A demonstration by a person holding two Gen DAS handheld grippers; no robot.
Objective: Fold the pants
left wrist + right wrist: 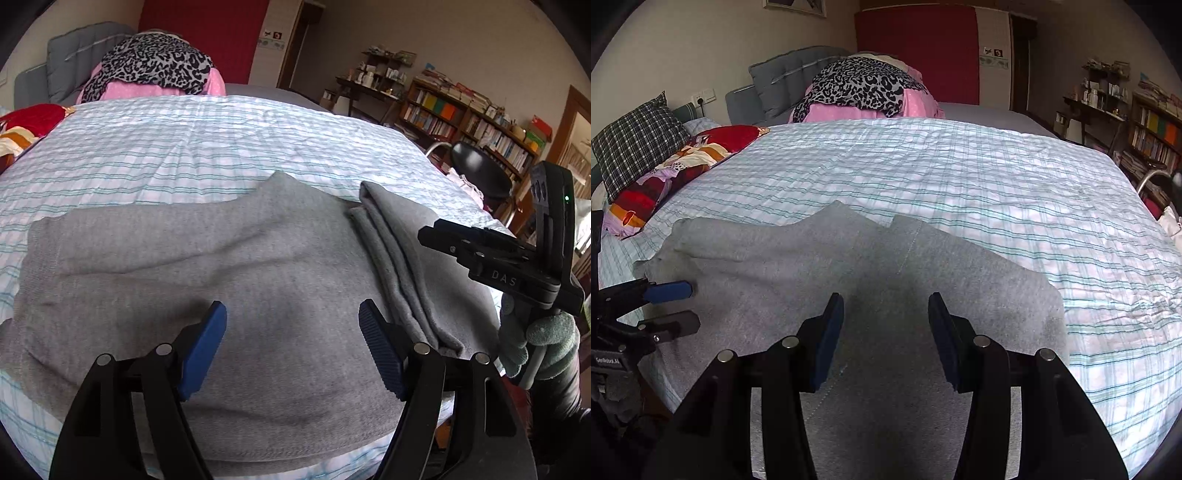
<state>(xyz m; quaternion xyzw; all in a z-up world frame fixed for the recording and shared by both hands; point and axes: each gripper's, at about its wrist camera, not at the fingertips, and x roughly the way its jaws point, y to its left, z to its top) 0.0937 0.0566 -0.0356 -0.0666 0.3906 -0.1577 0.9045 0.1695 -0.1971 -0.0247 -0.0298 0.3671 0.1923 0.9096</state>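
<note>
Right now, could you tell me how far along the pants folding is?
Partly done, it seems. The grey pants lie on the striped bedspread, with one end already folded back in layers. Nothing is in hand: the left gripper and the right gripper hover over the fabric, jaws open and empty. Left to do: probably at least one more fold to make a compact bundle, then smoothing the wrinkles.

A lived-in home bedroom.

Wide bed (960, 177) under a white and teal striped cover, padded grey headboard (790, 77), checked pillow (639, 144) and patchwork pillow (676, 166) along one side, heaped leopard-print and pink laundry (864, 88) at the far edge, crowded bookshelves (476, 122) by the wall, red panel (916, 51) beside a dark doorway.
</note>
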